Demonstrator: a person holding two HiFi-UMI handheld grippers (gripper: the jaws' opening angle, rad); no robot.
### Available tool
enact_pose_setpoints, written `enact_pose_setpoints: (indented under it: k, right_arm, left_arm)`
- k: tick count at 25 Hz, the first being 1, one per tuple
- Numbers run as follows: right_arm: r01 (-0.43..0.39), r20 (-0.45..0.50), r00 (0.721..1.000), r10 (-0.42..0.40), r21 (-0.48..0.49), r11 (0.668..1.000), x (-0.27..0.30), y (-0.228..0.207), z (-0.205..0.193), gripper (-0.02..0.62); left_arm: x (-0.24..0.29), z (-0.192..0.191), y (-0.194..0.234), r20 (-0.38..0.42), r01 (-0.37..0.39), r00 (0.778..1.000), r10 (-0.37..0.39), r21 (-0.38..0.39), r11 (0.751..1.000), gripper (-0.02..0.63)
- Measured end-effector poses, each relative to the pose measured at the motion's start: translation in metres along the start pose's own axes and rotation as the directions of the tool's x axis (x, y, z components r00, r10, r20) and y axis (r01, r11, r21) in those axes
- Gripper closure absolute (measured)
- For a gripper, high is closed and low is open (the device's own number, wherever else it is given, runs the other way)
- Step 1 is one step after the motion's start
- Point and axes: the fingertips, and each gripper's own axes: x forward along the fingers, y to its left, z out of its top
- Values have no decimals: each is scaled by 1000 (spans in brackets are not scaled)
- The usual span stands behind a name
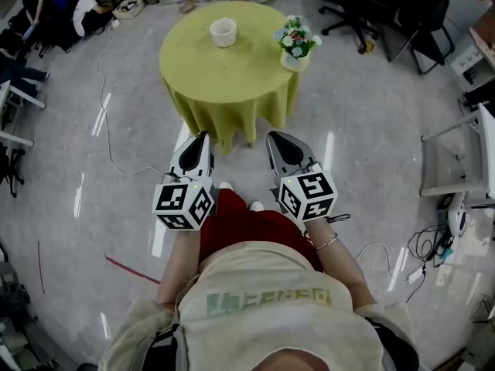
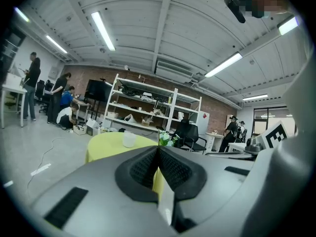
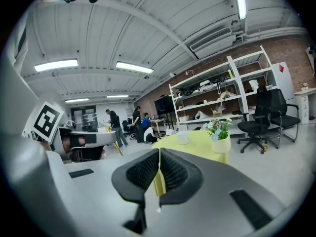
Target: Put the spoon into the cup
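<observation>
We stand well apart from the table (image 1: pixel 232 79), left gripper (image 1: pixel 203 138) and right gripper (image 1: pixel 275 138) both closed on nothing, the cup (image 1: pixel 223 32) on its far side, no spoon visible to us, so we judge the next move is approaching and finding the spoon.

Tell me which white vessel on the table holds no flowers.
The cup, toward the table's far side; the pot at its right edge holds flowers.

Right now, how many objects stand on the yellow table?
2: a white cup near its far middle, and a flower pot at its right edge. Anything inside the cup is hidden.
</observation>
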Motion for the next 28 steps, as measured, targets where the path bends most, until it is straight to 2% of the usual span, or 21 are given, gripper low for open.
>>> enact_pose_setpoints:
  k: [12, 19, 28]
  right_arm:
    - [5, 20, 1000, -4, -9, 1000, 32, -4, 19, 558]
    - [17, -10, 1000, -17, -6, 1000, 64, -16, 26, 558]
    - [55, -55, 997, -53, 23, 998, 120, -34, 24, 558]
  left_arm:
    - [28, 22, 31, 16, -19, 1000, 19, 0, 1000, 581]
    - [64, 26, 52, -6, -12, 1000, 12, -25, 1000, 581]
    - [111, 35, 101, -21, -12, 1000, 11, -61, 998, 581]
